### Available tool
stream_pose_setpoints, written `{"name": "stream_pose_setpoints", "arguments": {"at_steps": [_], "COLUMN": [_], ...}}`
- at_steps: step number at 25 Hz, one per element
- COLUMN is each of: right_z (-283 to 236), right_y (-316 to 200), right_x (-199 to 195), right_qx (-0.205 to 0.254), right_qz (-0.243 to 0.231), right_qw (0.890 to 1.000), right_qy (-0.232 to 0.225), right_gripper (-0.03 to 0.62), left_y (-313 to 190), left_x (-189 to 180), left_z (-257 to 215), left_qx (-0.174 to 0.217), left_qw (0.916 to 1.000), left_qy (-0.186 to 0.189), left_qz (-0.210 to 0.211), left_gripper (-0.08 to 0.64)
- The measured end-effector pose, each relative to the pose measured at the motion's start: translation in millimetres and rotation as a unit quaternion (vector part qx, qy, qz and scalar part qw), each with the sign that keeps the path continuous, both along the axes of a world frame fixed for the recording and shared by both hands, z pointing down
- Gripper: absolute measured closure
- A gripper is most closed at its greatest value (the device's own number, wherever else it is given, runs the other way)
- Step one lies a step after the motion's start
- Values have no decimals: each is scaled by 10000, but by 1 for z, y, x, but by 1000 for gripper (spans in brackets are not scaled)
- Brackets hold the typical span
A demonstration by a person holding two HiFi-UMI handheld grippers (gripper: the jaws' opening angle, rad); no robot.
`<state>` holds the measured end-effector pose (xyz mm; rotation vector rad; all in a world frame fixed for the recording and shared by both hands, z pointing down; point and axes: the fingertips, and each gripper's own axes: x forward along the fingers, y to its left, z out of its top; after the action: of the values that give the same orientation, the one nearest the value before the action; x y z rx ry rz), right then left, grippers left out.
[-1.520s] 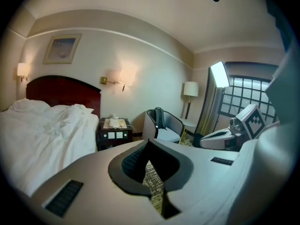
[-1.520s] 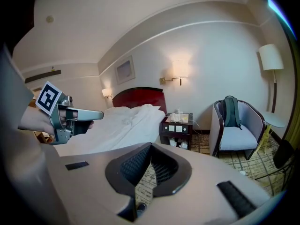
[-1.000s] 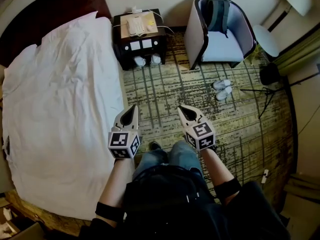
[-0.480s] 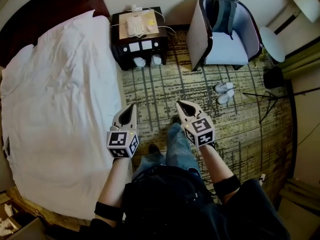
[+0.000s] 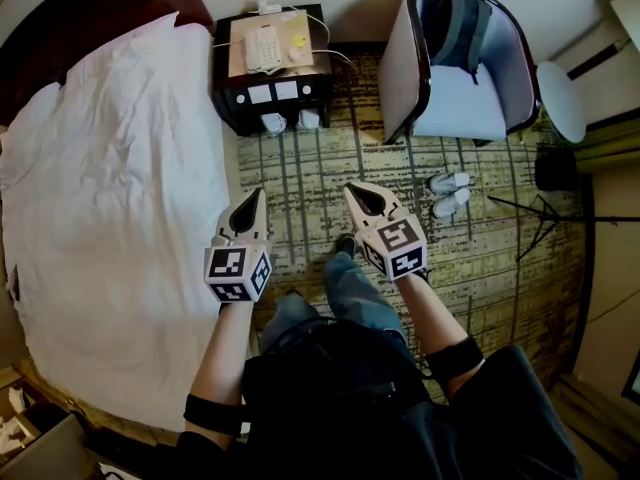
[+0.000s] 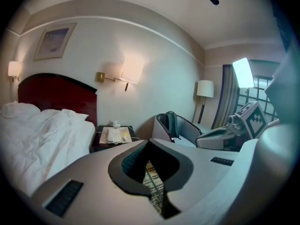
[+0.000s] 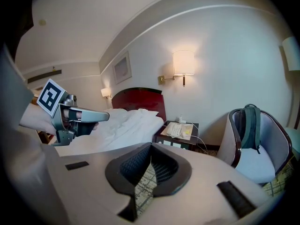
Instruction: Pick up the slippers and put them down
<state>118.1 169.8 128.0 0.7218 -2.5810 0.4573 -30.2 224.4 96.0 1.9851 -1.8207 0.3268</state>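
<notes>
Evidently no pickup has begun: the left claw (image 5: pixel 250 200) and right claw (image 5: pixel 355 192) are both pinched together and empty, pointing ahead over the patterned carpet (image 5: pixel 300 183), probably just being carried. The white slippers (image 5: pixel 447 193) lie paired at far right, near the armchair (image 5: pixel 465 103), well apart from both claws.

The left gripper (image 5: pixel 254 200) and right gripper (image 5: pixel 358 194) have been carried higher in the frame. A foot (image 5: pixel 345 243) has been brought forward between them. The nightstand (image 5: pixel 268 78) has been shifted toward the top edge, and the chair (image 5: pixel 455 98) is seen larger.
</notes>
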Motion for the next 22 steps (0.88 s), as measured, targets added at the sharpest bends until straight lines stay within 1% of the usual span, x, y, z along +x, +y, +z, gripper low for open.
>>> {"name": "stream_pose_setpoints", "arguments": {"at_steps": [5, 11, 16, 20, 22], "right_z": [1, 1, 5, 22, 33], "right_y": [-40, -73, -99, -116, -122], "right_x": [5, -1, -22, -27, -35], "right_qx": [30, -41, -40, -189, -234], "right_qz": [-142, -146, 16, 375, 465], "right_qw": [9999, 9998, 10000, 9991, 9986], "right_qy": [-30, -114, -88, -67, -37], "right_gripper": [591, 591, 583, 569, 563], "left_y": [-32, -65, -94, -116, -129], "left_x": [8, 7, -11, -21, -32], "left_z": [-1, -5, -3, 7, 16], "left_qx": [-14, -23, -58, -160, -162], "left_qw": [9999, 9999, 9998, 9988, 9987], "left_qy": [-49, -113, -112, -109, -114], "left_qz": [-109, -80, 142, 446, 479], "left_gripper": [558, 558, 558, 558, 558]}}
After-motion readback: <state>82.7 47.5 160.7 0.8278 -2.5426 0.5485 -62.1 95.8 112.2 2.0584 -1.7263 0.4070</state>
